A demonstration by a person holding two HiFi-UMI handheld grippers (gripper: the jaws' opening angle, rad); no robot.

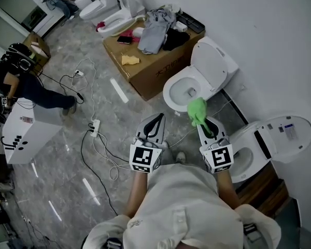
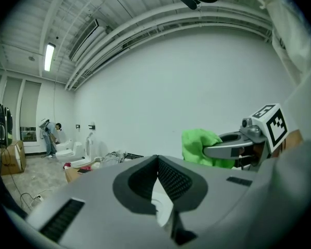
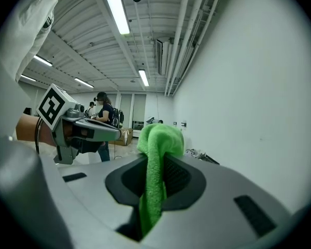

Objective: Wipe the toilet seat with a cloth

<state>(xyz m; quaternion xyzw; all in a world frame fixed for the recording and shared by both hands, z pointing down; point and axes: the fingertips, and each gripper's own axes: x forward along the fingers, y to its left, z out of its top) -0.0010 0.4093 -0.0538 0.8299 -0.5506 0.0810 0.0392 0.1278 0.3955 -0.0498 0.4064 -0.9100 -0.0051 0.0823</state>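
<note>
The grey floor [image 1: 67, 154] bears a toilet [image 1: 169, 92], a cardboard box [image 1: 160, 69] and, seemingly, a power strip [image 1: 95, 127].

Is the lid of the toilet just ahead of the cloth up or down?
Up. In the head view the lid leans back toward the wall and the bowl lies open just beyond the green cloth.

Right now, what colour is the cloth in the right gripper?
Bright green. The cloth shows best in the right gripper view.
</note>
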